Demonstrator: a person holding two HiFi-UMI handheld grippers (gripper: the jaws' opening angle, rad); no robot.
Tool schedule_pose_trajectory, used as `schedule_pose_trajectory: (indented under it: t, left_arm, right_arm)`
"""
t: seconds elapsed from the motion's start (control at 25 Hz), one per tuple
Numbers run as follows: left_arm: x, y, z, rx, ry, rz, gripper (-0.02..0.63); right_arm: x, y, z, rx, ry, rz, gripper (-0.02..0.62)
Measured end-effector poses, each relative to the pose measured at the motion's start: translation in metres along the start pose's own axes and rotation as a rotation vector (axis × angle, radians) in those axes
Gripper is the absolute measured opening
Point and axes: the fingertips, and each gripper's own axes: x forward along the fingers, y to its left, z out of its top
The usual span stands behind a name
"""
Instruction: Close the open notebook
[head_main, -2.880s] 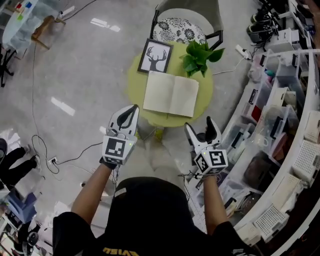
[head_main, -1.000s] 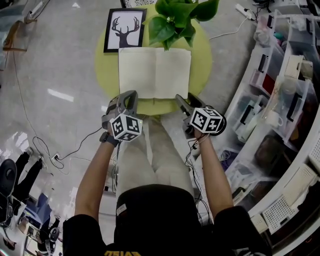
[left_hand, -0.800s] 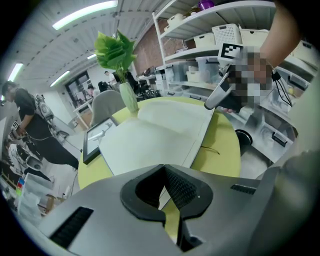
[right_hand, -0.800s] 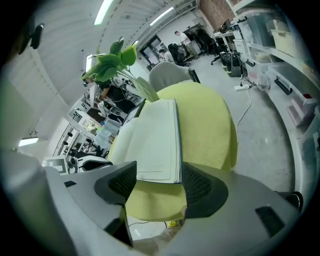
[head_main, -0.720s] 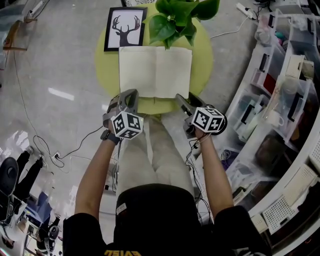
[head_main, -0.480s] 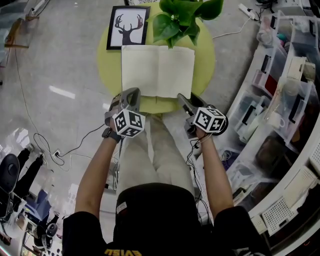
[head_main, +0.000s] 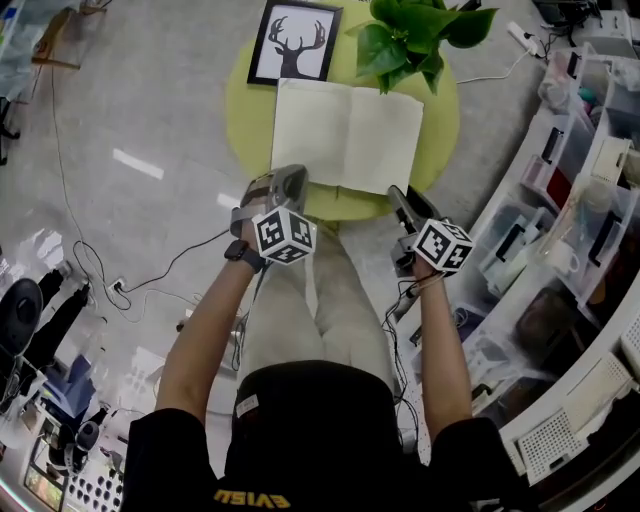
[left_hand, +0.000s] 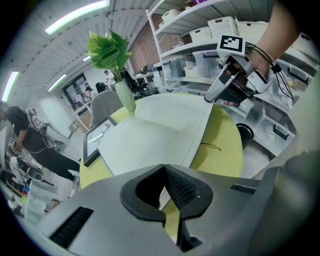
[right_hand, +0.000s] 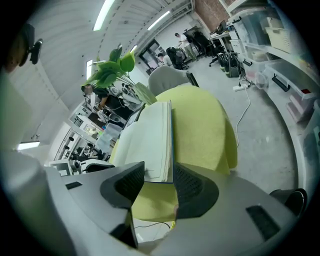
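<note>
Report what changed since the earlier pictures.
The left gripper and right gripper advanced to the table's near edge. The right's jaws have just been closing around the open notebook's near right corner, not yet pinching it. Left jaws stay shut; notebook, deer picture and plant unmoved.

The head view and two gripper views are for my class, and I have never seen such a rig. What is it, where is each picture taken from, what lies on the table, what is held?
No robot: a person holds a two-jaw gripper in each hand. The head view comes from a camera on the person's head, looking down; each gripper view from a camera riding on that gripper. On the yellow-green table are an open notebook, a framed deer picture and a plant. The left gripper is shut and empty, near the notebook's near left corner. The right gripper has just been closing its jaws, with the notebook's near right corner between them, not yet gripped. Nothing is held.
</note>
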Motion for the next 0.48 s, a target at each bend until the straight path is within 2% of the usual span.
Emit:
schedule_pose_trajectory:
  t: [0.2,0.48]
  left_arm:
    - [0.001,-0.001,0.000,0.026,-0.011,0.011,0.017]
    - [0.000,0.000,-0.003,-0.039,-0.020,0.000,0.017]
  right_arm:
    - [-0.004,-0.002,0.002,-0.001,-0.026,-0.009,0.152]
    - [-0.013,0.002,0.007,-0.010,-0.053,-0.013,0.093]
